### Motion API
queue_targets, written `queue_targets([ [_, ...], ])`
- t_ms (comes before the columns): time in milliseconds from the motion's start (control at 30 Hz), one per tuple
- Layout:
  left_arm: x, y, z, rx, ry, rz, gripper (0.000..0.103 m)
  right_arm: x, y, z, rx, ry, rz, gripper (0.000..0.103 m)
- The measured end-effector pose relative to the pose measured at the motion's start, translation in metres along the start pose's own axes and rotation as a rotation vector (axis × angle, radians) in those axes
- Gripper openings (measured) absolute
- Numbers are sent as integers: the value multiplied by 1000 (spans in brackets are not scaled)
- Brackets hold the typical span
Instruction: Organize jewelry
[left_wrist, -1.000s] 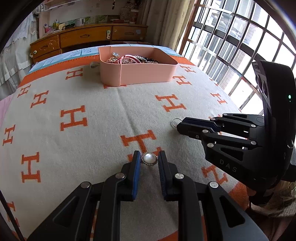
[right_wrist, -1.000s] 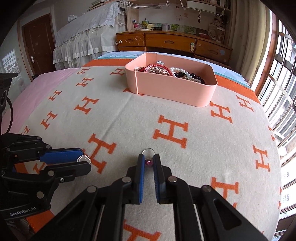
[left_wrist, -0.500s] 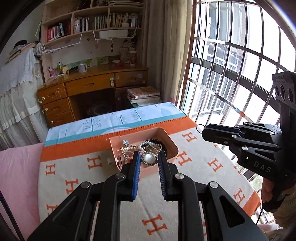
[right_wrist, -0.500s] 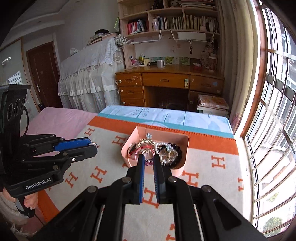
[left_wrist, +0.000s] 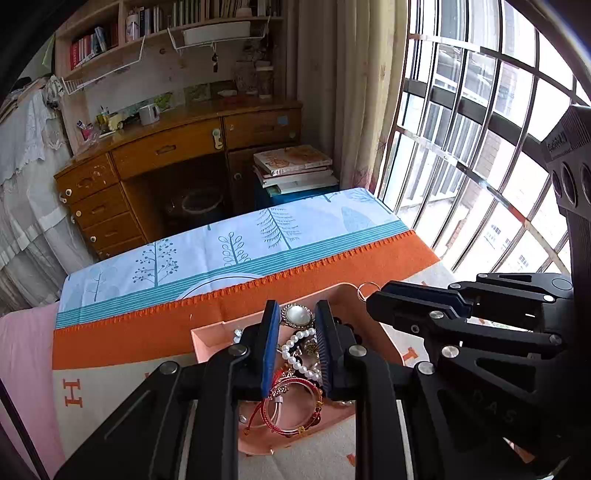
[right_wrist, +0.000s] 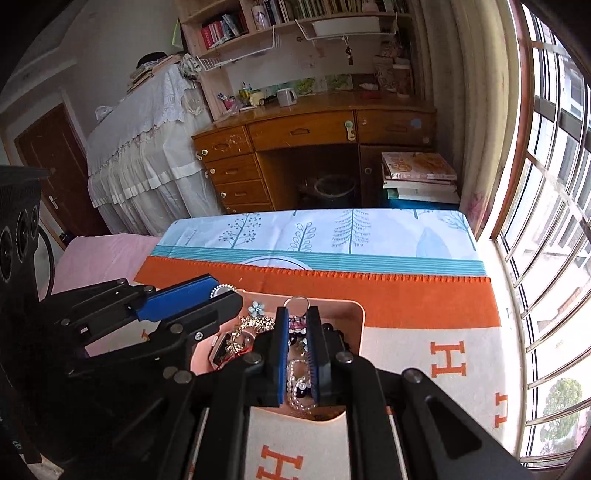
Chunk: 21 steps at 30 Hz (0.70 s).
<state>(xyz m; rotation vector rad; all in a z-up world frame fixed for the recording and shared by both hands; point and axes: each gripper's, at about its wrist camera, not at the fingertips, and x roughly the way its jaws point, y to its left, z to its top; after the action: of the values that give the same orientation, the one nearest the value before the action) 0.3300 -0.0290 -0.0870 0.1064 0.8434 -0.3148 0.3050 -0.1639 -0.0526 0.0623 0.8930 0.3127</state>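
A pink box (left_wrist: 207, 338) on the H-patterned blanket holds pearl strands (left_wrist: 301, 354), red bangles (left_wrist: 288, 410) and other jewelry. My left gripper (left_wrist: 294, 316) is shut on a pearl brooch (left_wrist: 297, 316) and holds it above the box. My right gripper (right_wrist: 296, 312) is shut on a silver ring with a pink stone (right_wrist: 296, 304), also above the box (right_wrist: 358, 332). In the left wrist view the right gripper (left_wrist: 373, 295) is at the right with the ring (left_wrist: 367, 287) at its tip. In the right wrist view the left gripper (right_wrist: 225, 295) is at the left.
The blanket (right_wrist: 424, 354) covers the bed, with a blue tree-print sheet (right_wrist: 332, 232) beyond it. A wooden desk (right_wrist: 314, 136) and a stack of books (right_wrist: 417, 177) stand past the bed. A barred window (left_wrist: 480, 147) is at the right.
Both grippers rose from the blanket with their pieces and moved forward over the pink box, which now lies right under the fingertips.
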Motion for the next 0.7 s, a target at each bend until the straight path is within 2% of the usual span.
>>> queue_targets([
  [67,16,0,-5,4,29,14,25,16,-6,-5,15,31,-3,11],
  [100,22,1,-8,8,42,27,34,22,-9,-7,18,47,-3,11],
  [133,28,2,-10,10,54,51,49,28,-11,-10,22,67,-3,11],
  [167,31,3,-12,10,64,79,56,32,-14,-12,31,84,-5,11],
  [233,32,5,-19,11,67,113,82,38,-22,-15,49,104,-9,11],
  [267,31,6,-21,8,60,116,86,38,-25,-17,57,108,-7,12],
  [300,28,8,-23,0,52,120,88,39,-28,-17,66,111,-3,13],
  [367,22,12,-26,-22,47,125,90,37,-32,-21,84,107,5,26],
  [433,17,16,-27,-46,51,133,92,33,-34,-26,101,98,10,31],
  [600,-9,10,-35,-64,29,165,95,16,-28,-35,98,83,7,34],
  [700,-33,5,-43,-79,2,181,95,-1,-19,-42,80,60,-14,39],
])
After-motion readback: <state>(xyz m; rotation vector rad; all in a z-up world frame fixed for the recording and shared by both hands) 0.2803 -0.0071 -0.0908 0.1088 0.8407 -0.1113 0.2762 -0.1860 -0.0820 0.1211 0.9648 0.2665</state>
